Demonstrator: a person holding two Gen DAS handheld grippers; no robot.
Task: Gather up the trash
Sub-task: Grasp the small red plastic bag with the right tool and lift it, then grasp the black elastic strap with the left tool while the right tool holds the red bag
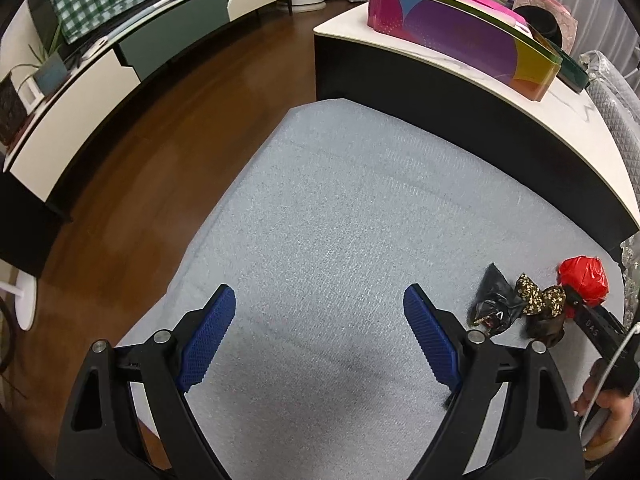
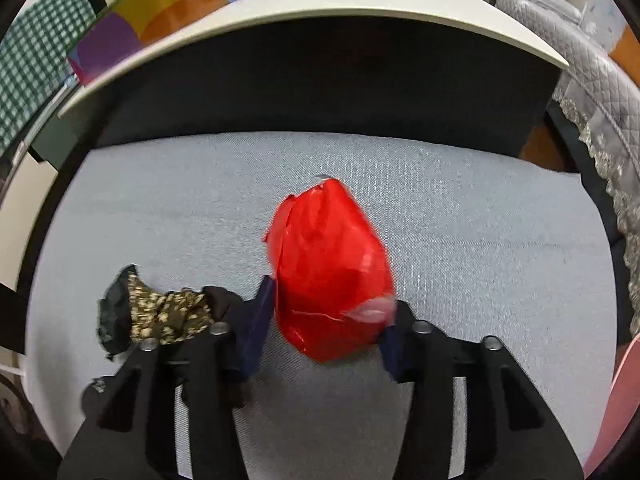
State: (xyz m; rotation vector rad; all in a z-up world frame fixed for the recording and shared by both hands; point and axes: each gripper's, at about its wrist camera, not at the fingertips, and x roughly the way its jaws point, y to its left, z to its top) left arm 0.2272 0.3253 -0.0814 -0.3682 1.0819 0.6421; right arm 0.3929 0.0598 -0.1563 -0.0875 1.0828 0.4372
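Observation:
A crumpled red plastic wrapper sits between the fingers of my right gripper, which are closed against its two sides over the grey rug. It also shows in the left wrist view, with the right gripper at it. Just left of it lie a black-and-gold patterned wrapper and a crumpled black bag. My left gripper is open and empty, over bare rug to the left of the trash.
A low black table with a white top stands past the rug and carries colourful boxes. Wooden floor and a long TV cabinet lie to the left. A covered sofa is on the right.

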